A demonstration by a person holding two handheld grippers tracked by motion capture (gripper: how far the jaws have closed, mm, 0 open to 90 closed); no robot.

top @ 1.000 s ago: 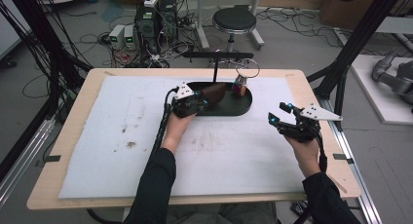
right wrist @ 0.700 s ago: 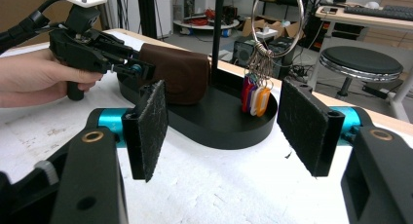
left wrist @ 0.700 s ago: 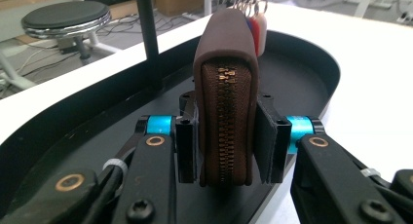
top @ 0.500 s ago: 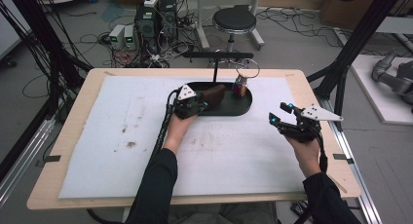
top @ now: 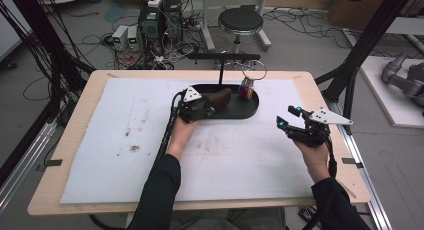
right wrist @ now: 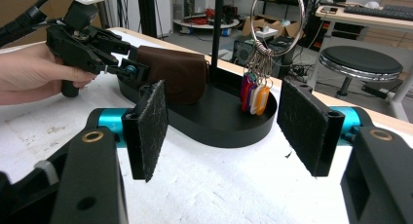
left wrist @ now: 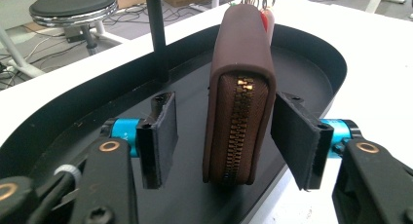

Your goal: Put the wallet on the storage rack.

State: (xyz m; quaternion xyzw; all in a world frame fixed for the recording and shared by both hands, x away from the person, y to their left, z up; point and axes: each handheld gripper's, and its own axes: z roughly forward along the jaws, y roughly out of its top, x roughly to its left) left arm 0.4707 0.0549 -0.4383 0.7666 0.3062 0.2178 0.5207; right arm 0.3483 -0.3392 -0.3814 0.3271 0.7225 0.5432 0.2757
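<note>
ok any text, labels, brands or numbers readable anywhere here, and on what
None can be read.
Brown leather zip wallet standing in the black oval tray: no brand visible on it.
Coloured plastic key tags on the metal ring: any writing is too small to tell.
Cardboard box on the floor at the top right of the high view: dark print, too blurred to read.

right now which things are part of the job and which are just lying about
In the job:
- brown wallet, standing on edge between the open left hand-held gripper
- black tray
- key tags on a ring
- right hand-held gripper, open, over the white mat

Lying about:
- stool
- floor cables
</note>
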